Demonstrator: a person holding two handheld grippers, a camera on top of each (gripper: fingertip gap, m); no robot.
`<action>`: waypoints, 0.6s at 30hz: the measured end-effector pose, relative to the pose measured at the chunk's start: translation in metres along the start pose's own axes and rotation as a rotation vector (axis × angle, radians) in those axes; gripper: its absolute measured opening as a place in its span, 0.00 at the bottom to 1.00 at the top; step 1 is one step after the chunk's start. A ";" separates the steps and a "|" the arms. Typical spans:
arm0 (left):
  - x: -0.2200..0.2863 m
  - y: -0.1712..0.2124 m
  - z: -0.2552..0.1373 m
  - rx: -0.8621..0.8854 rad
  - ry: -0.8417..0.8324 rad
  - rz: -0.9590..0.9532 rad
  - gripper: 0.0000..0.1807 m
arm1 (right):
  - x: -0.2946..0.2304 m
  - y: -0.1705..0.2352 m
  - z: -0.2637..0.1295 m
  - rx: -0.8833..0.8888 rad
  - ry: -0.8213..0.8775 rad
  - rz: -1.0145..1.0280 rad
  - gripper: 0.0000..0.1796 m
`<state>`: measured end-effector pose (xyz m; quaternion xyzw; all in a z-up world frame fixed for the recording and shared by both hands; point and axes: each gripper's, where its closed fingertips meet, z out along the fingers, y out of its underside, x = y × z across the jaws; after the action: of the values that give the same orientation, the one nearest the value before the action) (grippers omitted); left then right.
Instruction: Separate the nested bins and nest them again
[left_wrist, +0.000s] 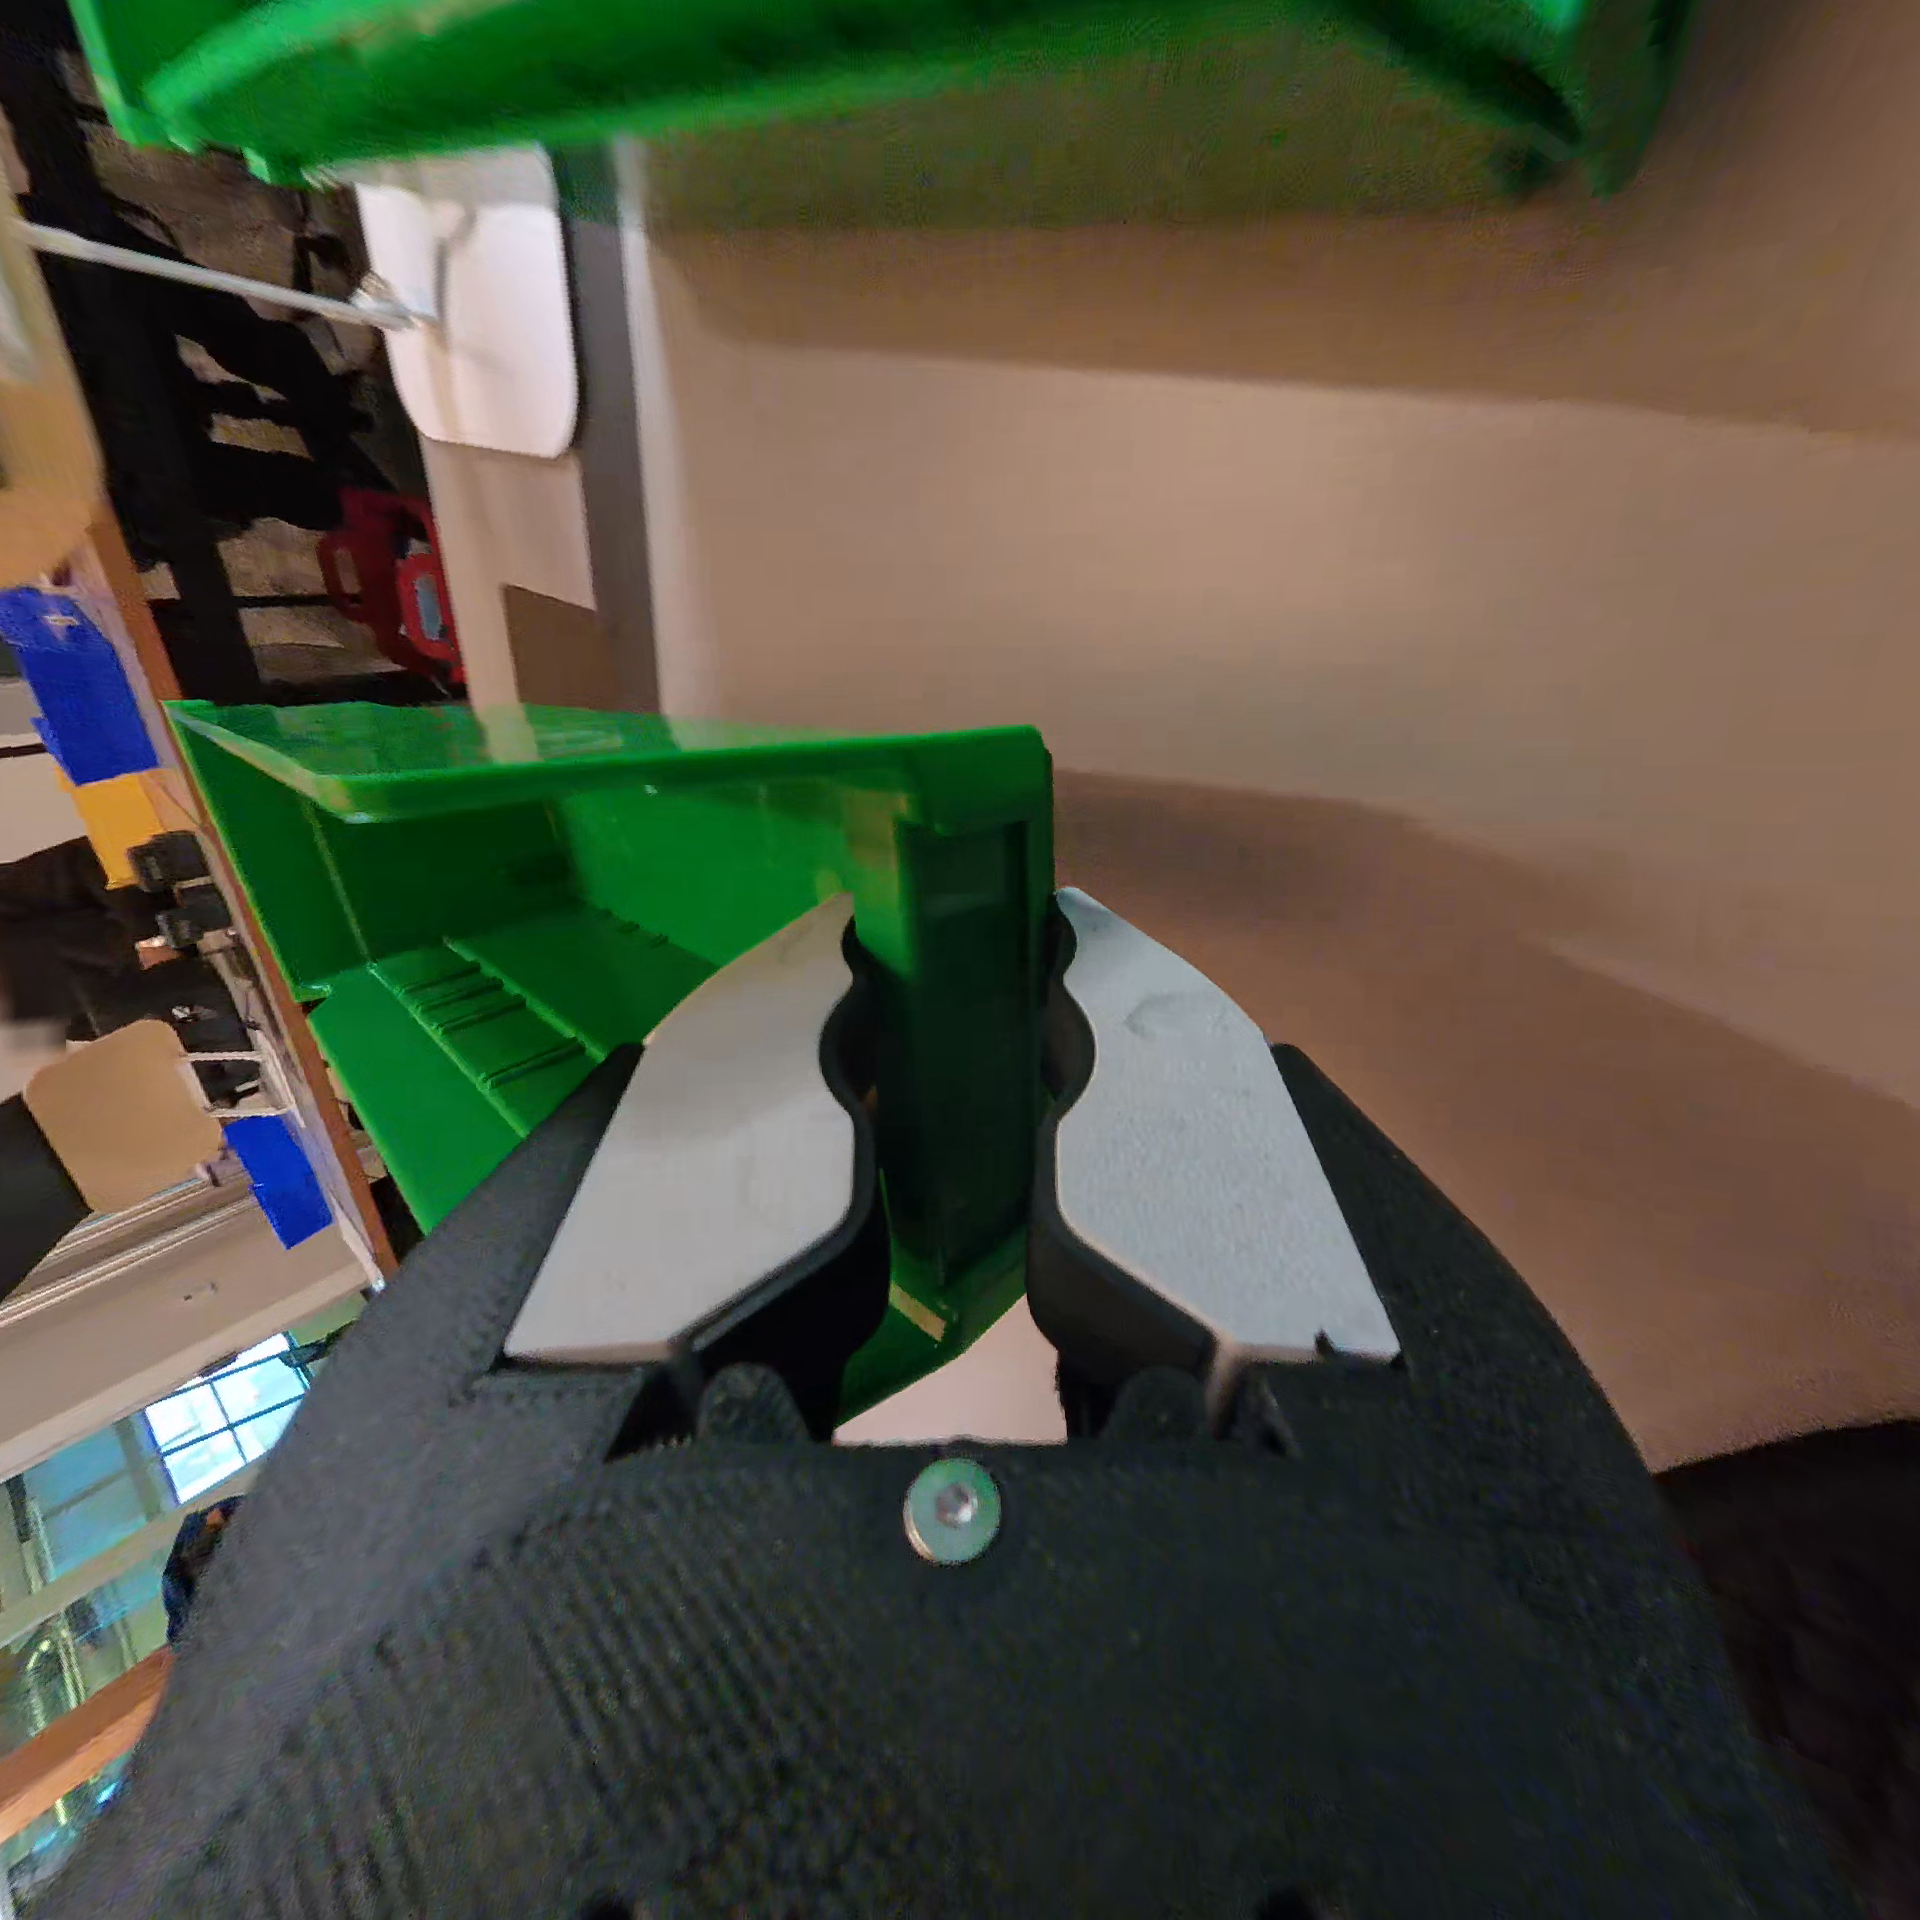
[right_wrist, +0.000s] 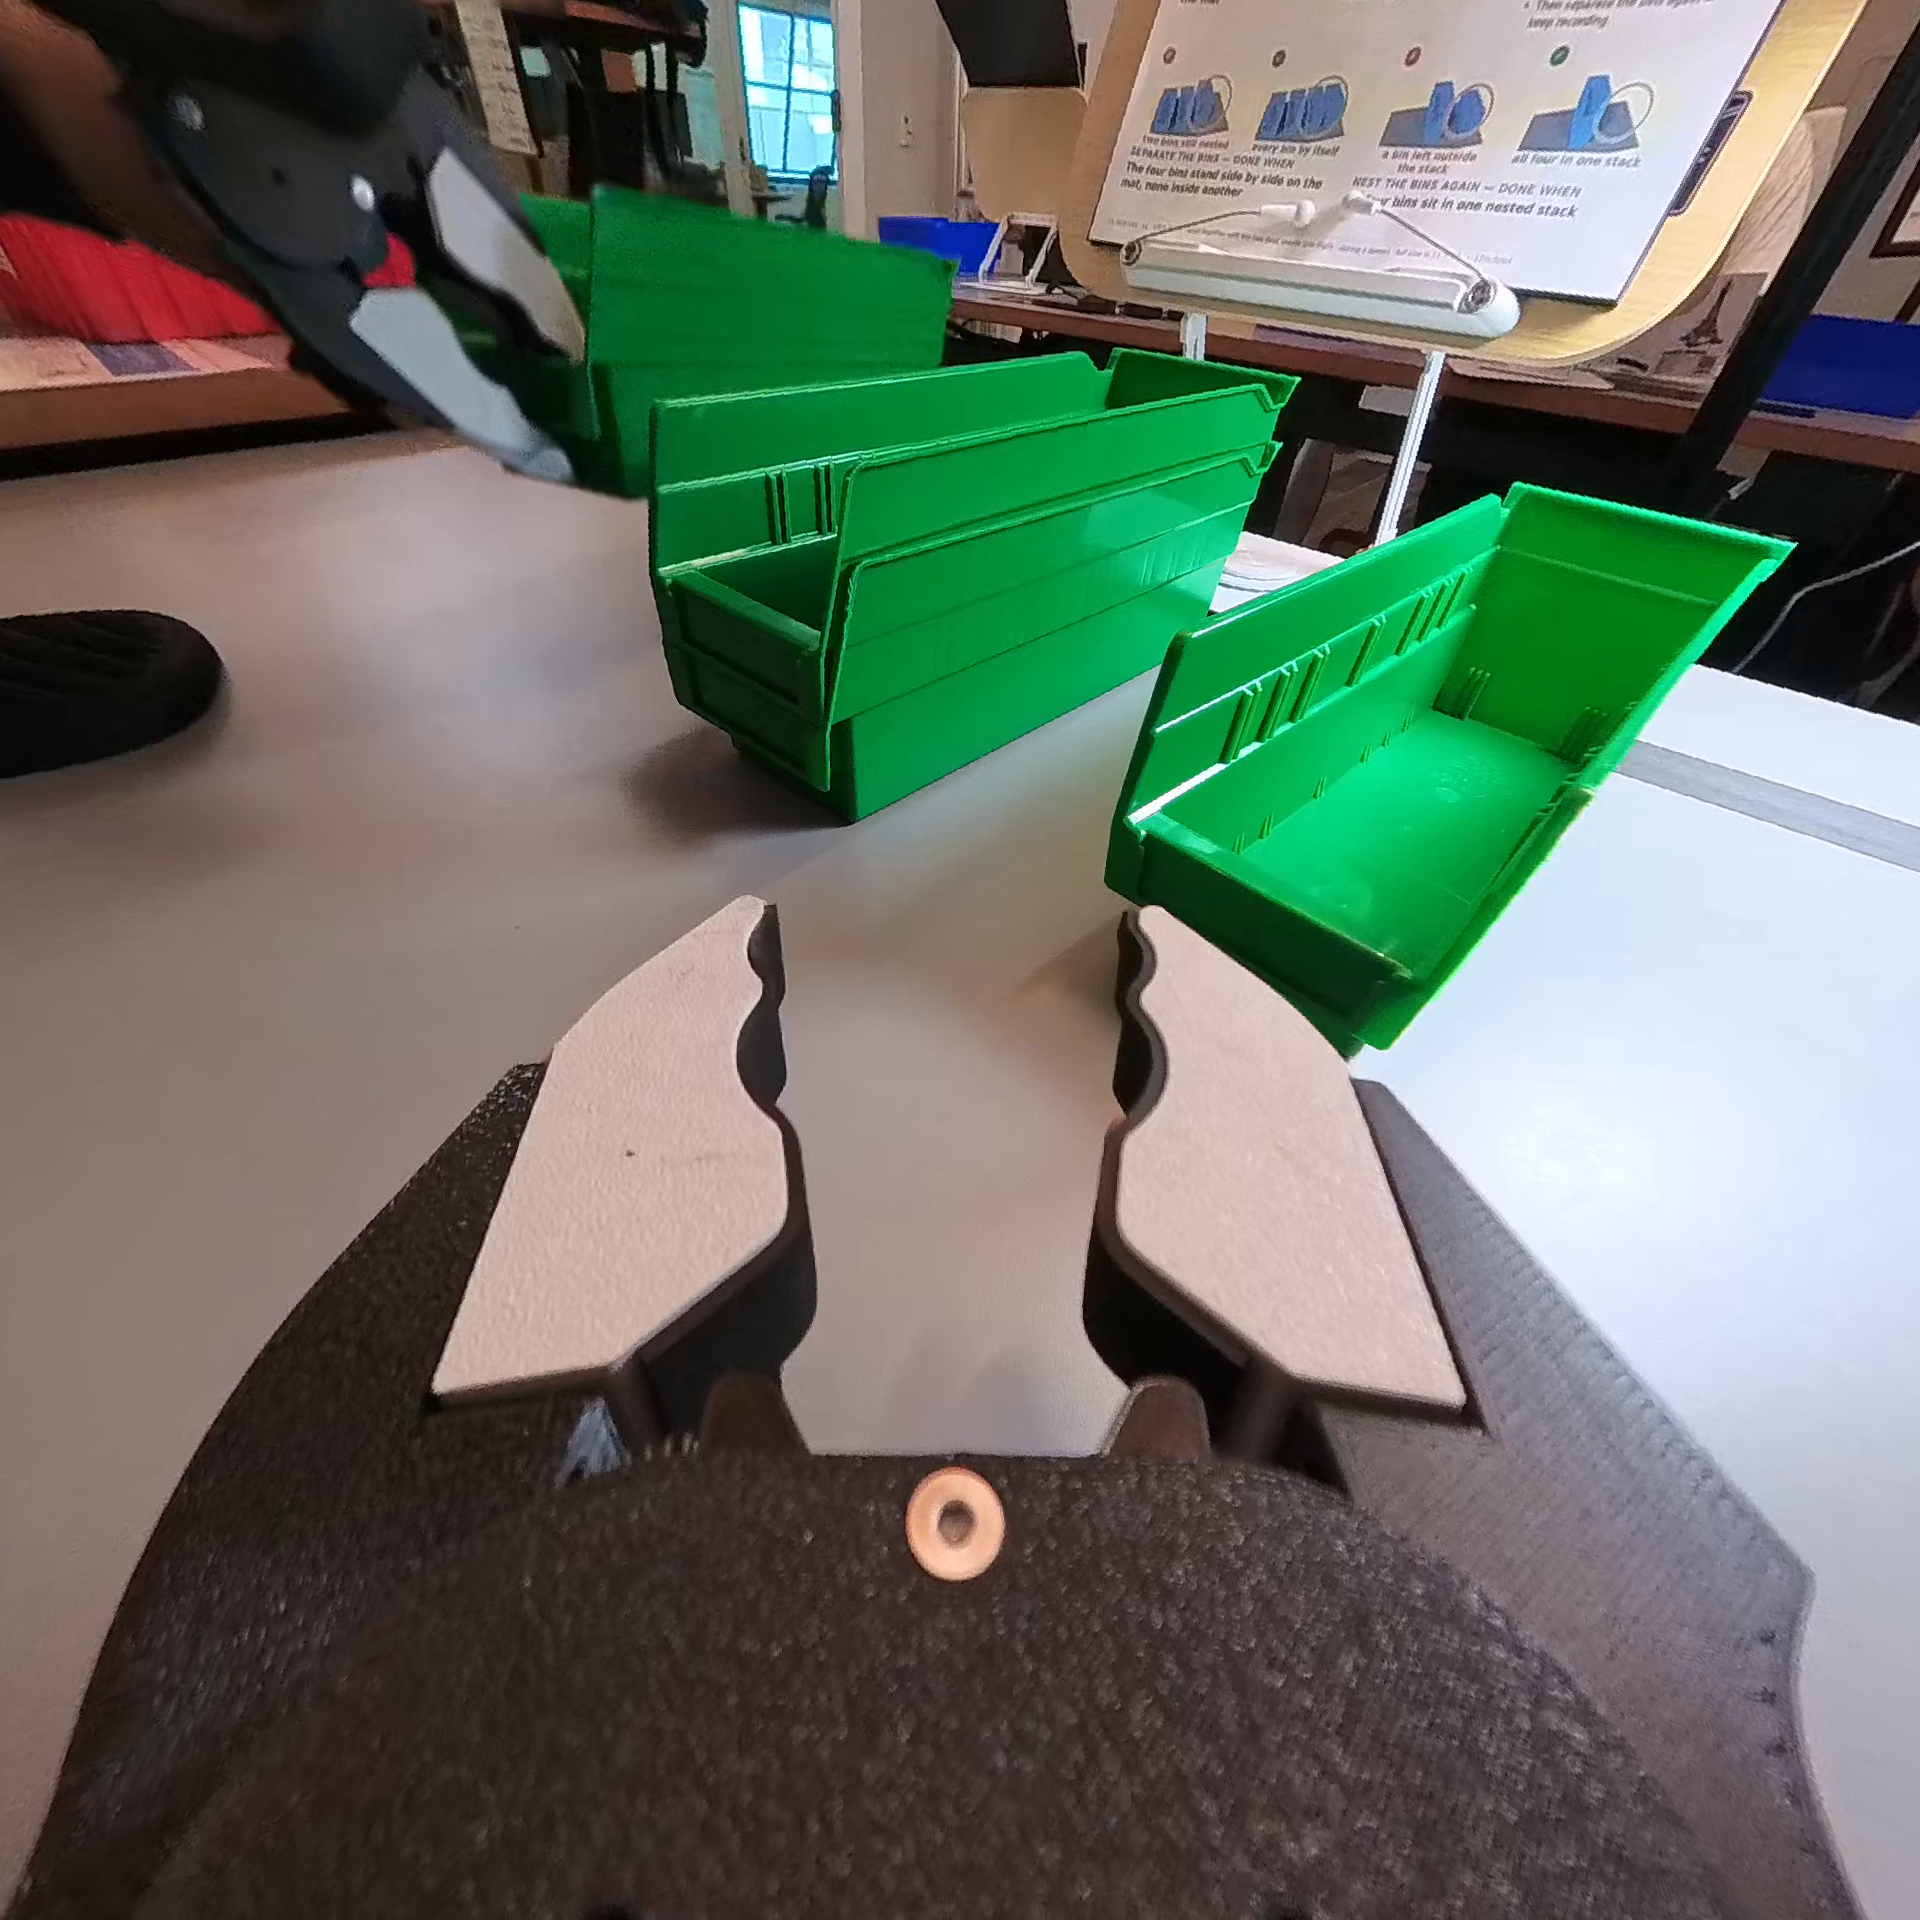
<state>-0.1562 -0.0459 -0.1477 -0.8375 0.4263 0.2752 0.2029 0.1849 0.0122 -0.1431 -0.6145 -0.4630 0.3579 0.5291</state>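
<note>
The left gripper (left_wrist: 951, 935) clamps a green bin's (left_wrist: 623, 904) end wall, while the right gripper (right_wrist: 945, 935) gapes wide, a tilted bin (right_wrist: 1434, 769) just beyond its right finger.

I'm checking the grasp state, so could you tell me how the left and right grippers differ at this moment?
The left gripper is closed on a green bin's wall and holds it; the right gripper is open and empty. The left is rolled sideways, the right is level above the table. Both have grey-faced black fingers.
</note>
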 end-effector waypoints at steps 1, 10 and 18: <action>0.007 0.006 0.004 -0.005 0.005 0.004 0.16 | 0.000 0.000 0.000 0.003 0.002 0.001 0.34; 0.042 0.036 0.029 -0.007 0.004 0.048 0.16 | 0.001 0.000 0.000 0.002 0.007 -0.002 0.34; 0.038 0.048 0.040 0.001 -0.010 0.048 0.16 | 0.002 0.000 0.000 0.003 0.009 0.006 0.34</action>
<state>-0.1890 -0.0726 -0.2080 -0.8255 0.4454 0.2842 0.1987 0.1855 0.0139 -0.1429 -0.6170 -0.4581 0.3574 0.5308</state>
